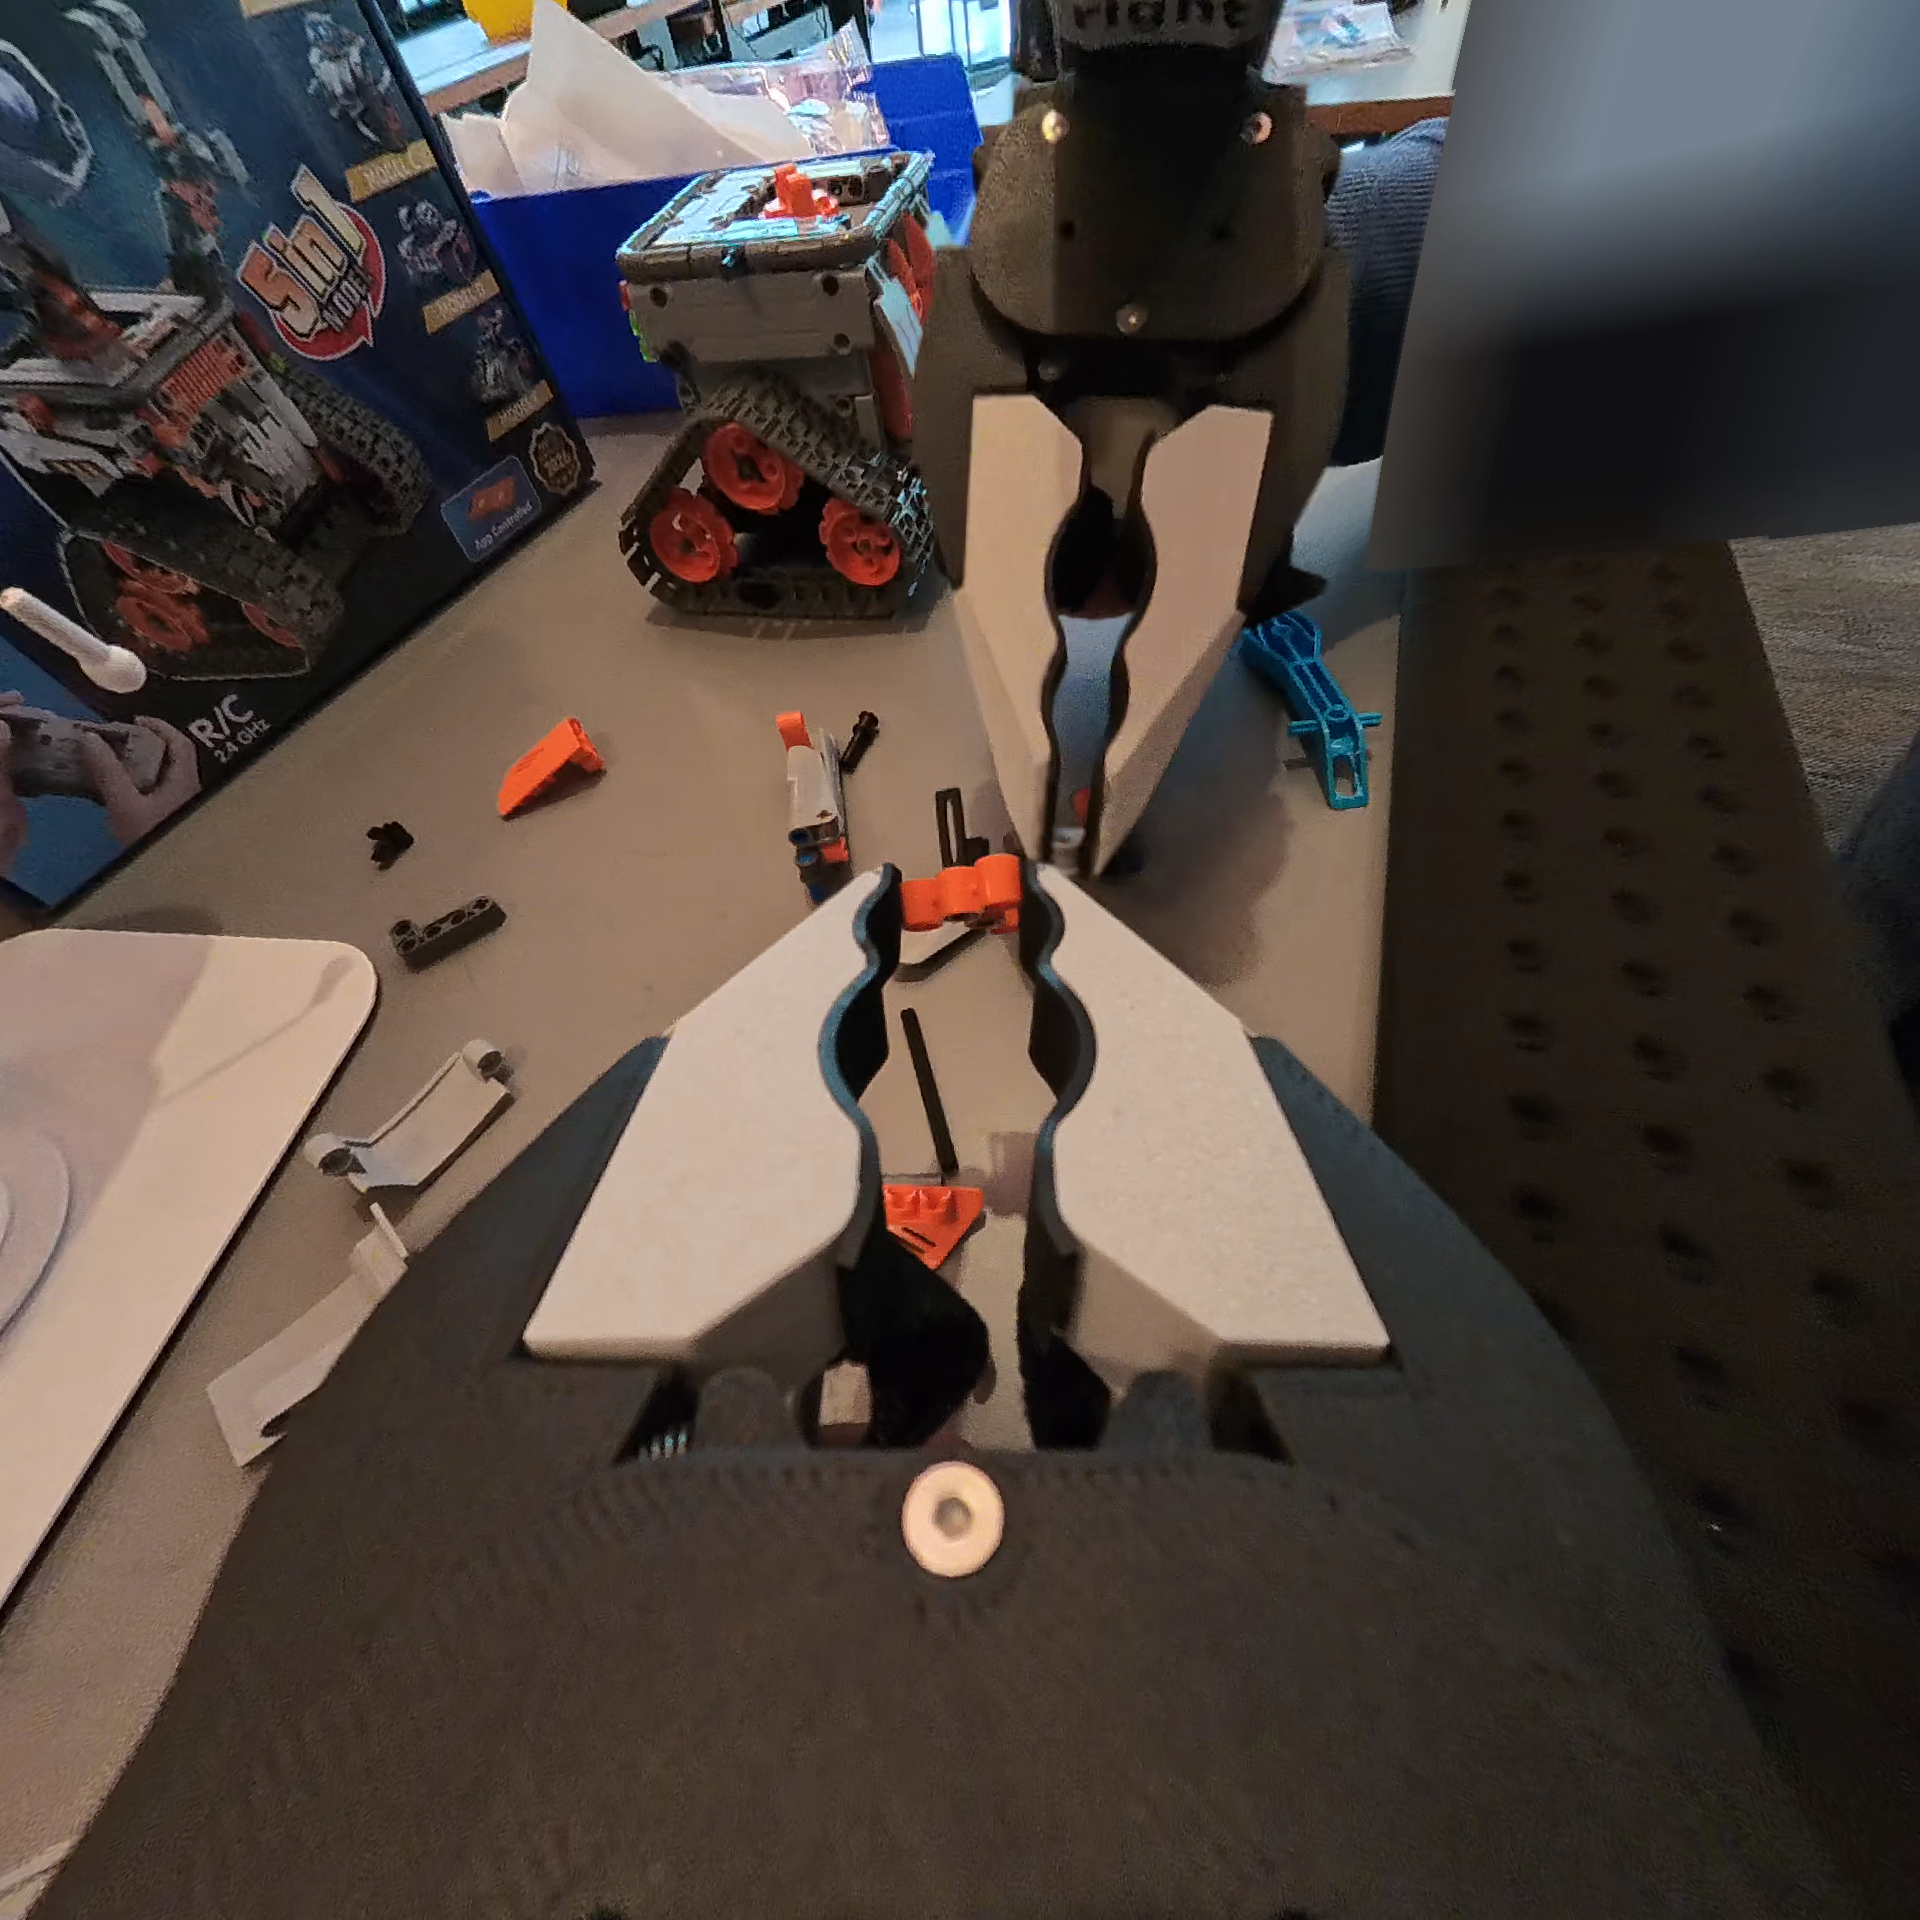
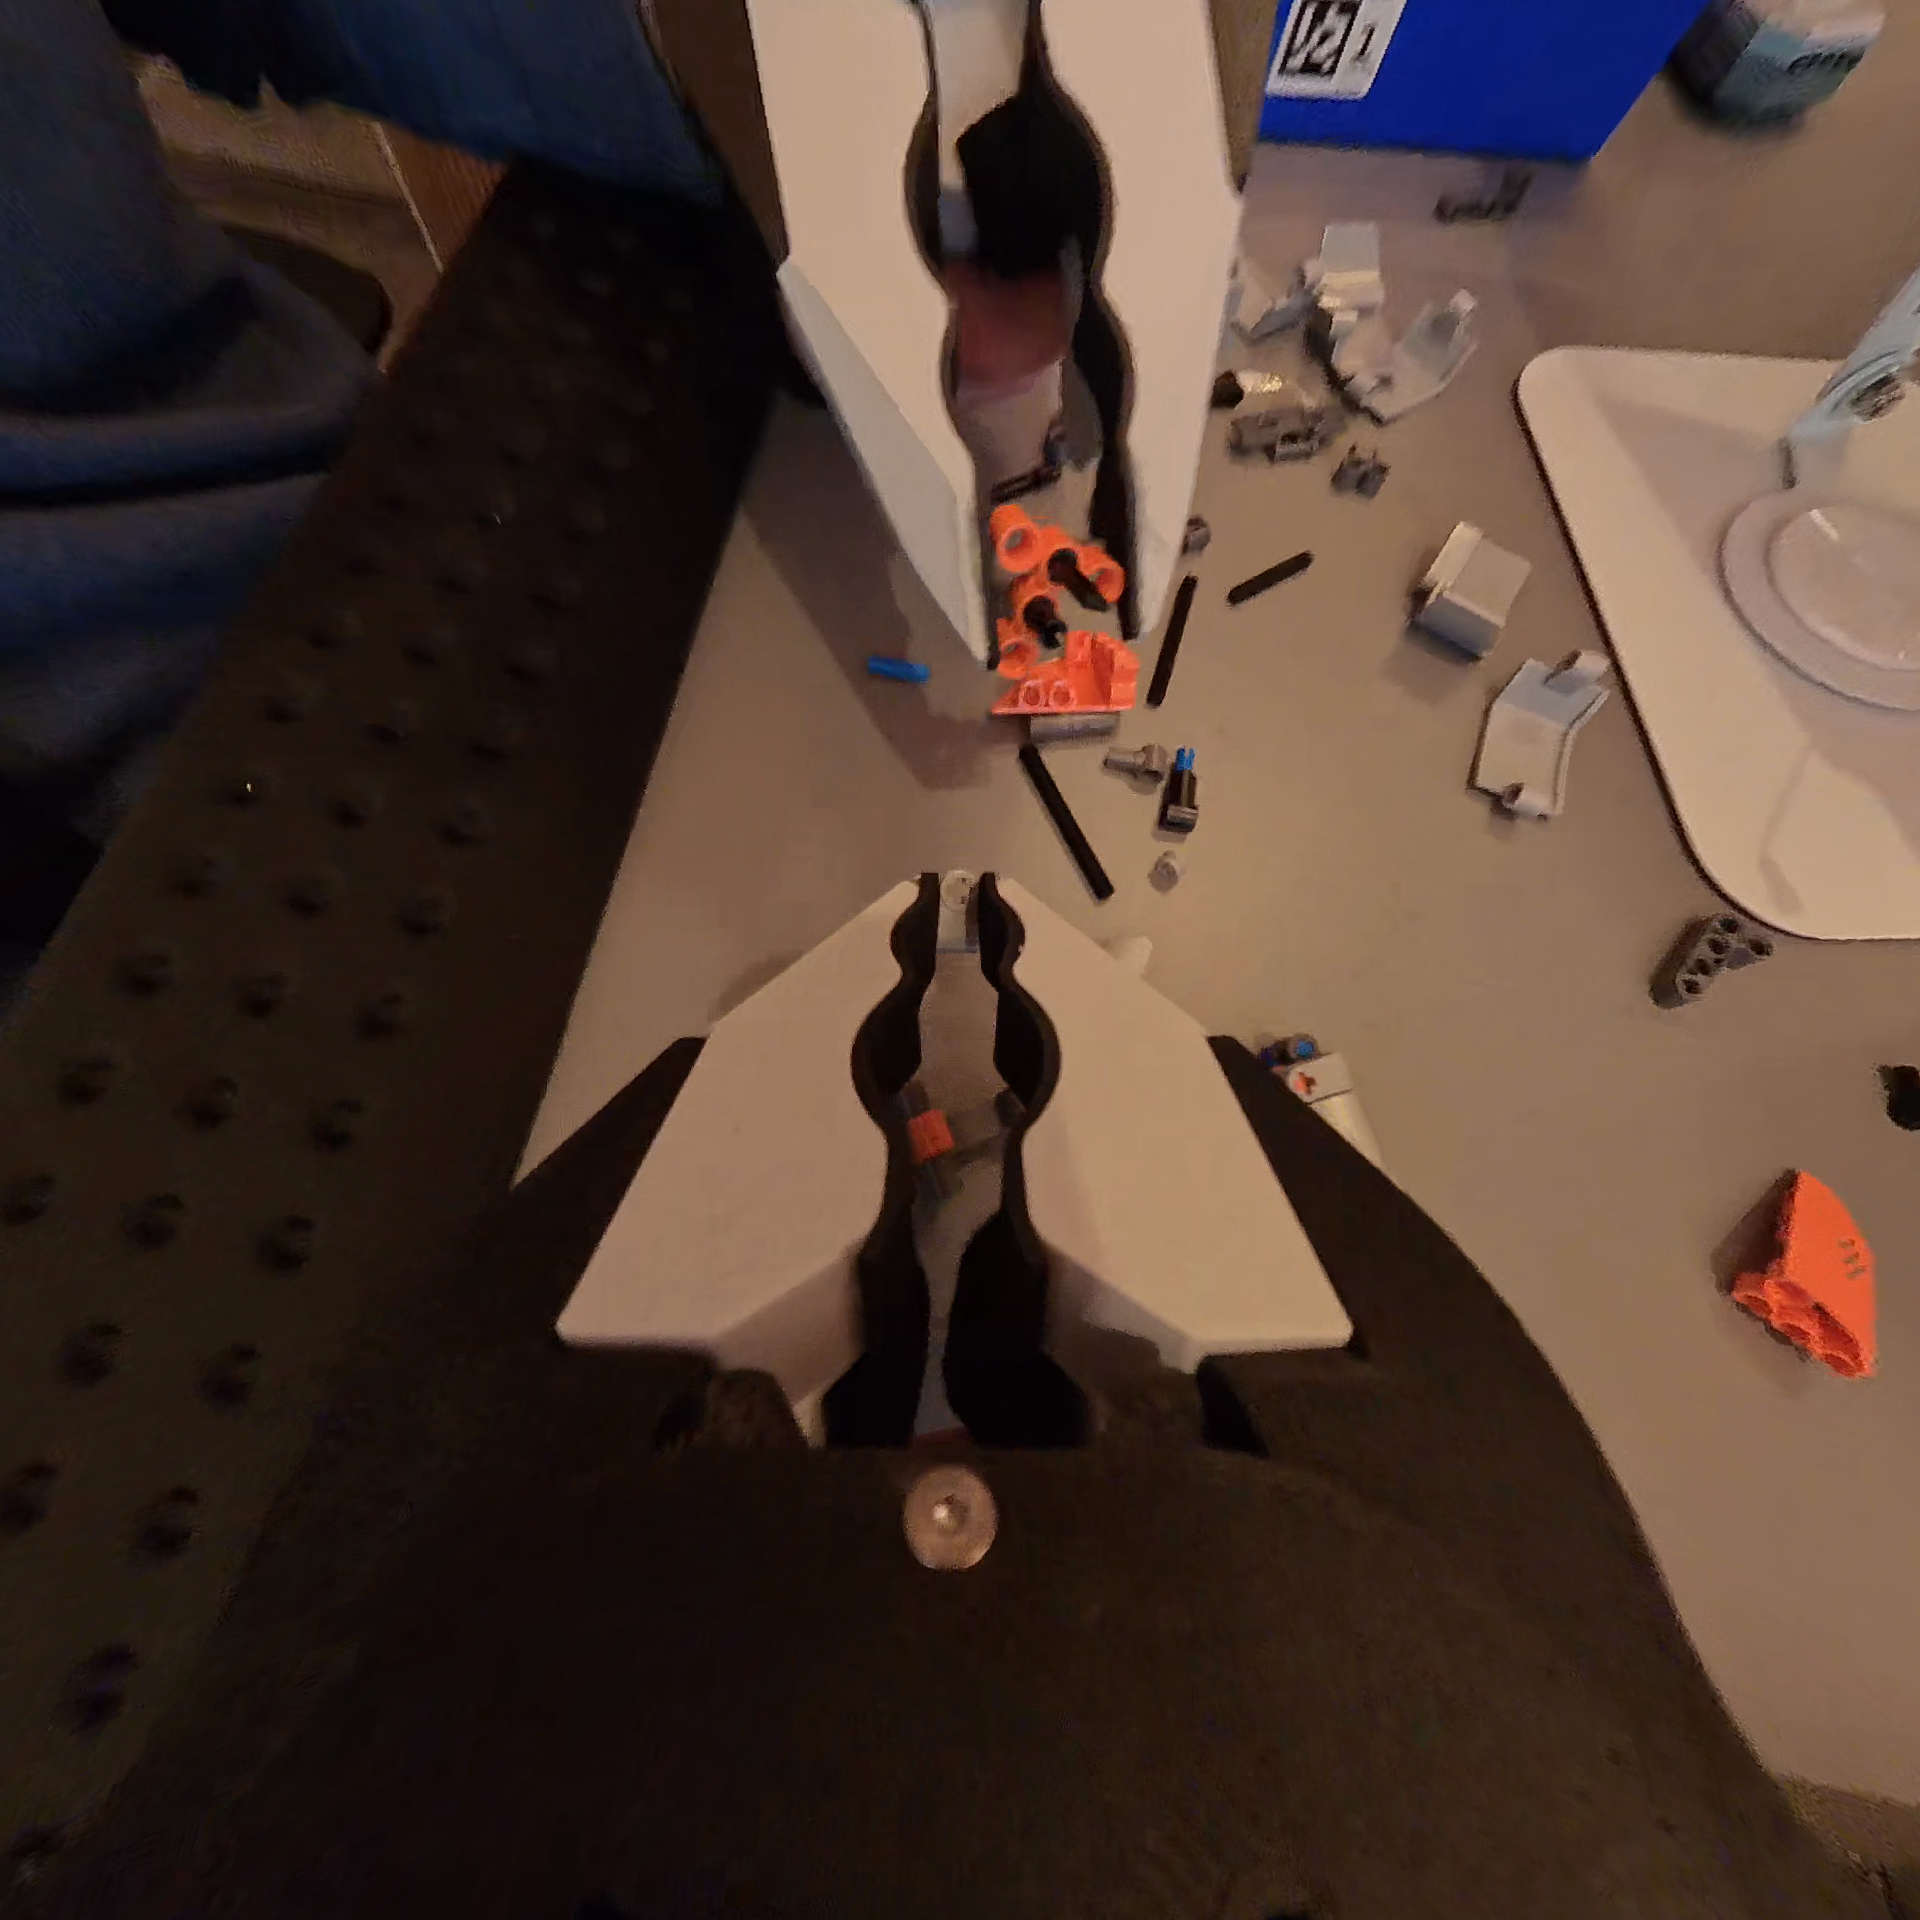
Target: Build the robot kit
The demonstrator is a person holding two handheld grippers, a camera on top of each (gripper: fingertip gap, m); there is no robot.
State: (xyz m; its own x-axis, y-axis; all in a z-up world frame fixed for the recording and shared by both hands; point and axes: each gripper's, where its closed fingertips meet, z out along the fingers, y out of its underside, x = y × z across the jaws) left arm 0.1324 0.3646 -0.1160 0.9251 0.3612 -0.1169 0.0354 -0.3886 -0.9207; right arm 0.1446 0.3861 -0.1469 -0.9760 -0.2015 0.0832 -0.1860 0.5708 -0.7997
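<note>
On the far left of the left wrist view a blue toy box [image 1: 239, 416] stands on the grey tabletop [image 1: 665, 831], with a white tray [image 1: 208, 1049] in front of it and a dark grey holed beam [image 1: 447, 930] just beside the tray's corner. An orange wedge piece [image 1: 551, 764] lies farther in, and behind it sits a tracked toy vehicle [image 1: 779, 416] with orange wheels. The left claw [image 1: 956, 894] grips an orange connector piece [image 1: 956, 896] between its tips, above a black axle [image 1: 928, 1091] lying on the tabletop. Tip to tip with it, the right claw [image 1: 1065, 847] points down and is closed on a small grey piece [image 2: 957, 904]. A teal brick-separator tool [image 1: 1320, 707] lies right of that, next to a black perforated board [image 1: 1621, 935].
</note>
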